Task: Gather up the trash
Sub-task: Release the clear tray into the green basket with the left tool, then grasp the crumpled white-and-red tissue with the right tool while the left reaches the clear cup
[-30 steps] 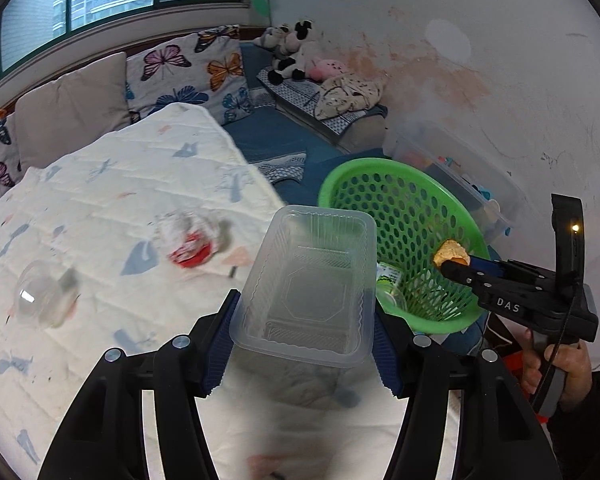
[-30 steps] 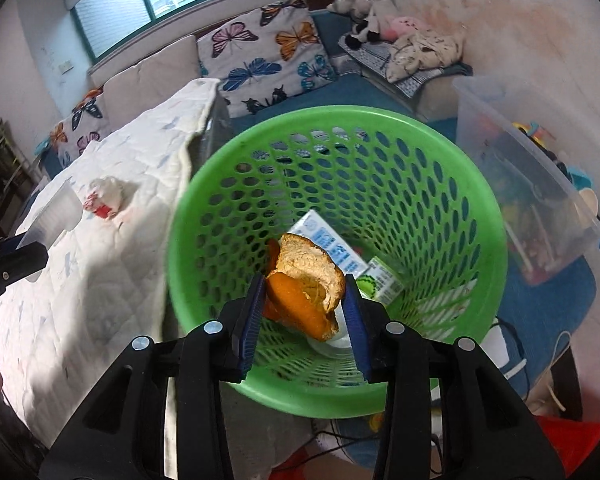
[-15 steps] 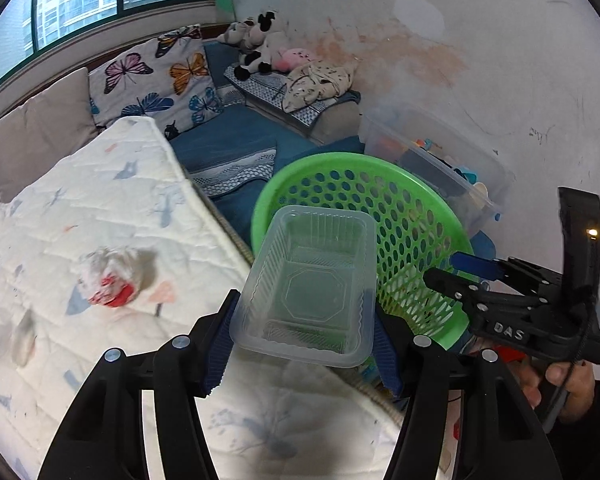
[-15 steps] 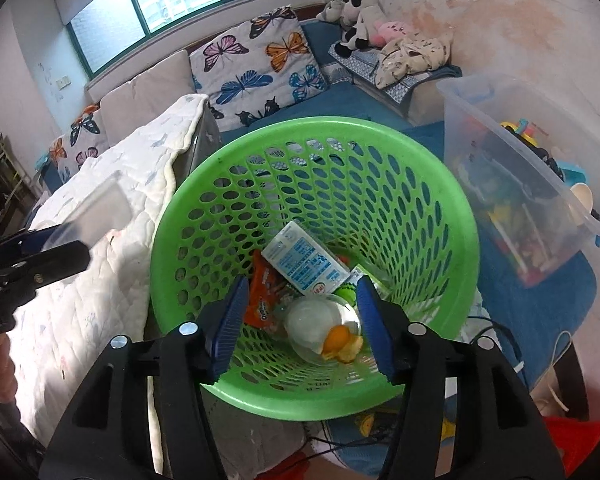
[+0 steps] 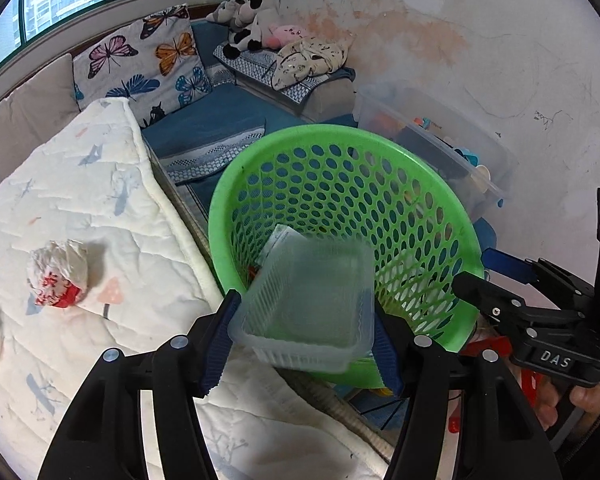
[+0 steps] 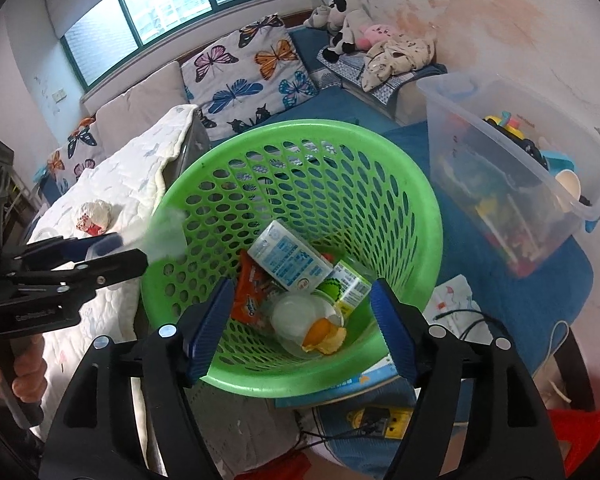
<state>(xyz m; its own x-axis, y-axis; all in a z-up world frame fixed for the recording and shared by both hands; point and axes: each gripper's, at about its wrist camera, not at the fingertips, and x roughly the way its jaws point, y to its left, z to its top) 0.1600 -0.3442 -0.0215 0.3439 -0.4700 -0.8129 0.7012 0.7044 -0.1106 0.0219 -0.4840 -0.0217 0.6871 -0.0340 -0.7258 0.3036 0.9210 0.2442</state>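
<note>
In the left wrist view, the left gripper (image 5: 302, 330) clamps a clear plastic tray (image 5: 306, 312) at lower centre, over the near rim of the green basket (image 5: 440, 216); a crumpled wrapper (image 5: 58, 272) lies on the quilt (image 5: 100, 184) at left. In the right wrist view, the right gripper (image 6: 302, 326) is spread wide and holds nothing above the basket, where a carton (image 6: 286, 256) and orange peel (image 6: 324, 334) lie at centre.

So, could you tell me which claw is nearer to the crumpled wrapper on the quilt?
Left. The left claw holds a clear tray just beside the crumpled wrapper; the right claw hangs open over the green basket, farther away.

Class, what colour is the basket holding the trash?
Bright green basket, with holes all round; the right wrist view shows it best.
</note>
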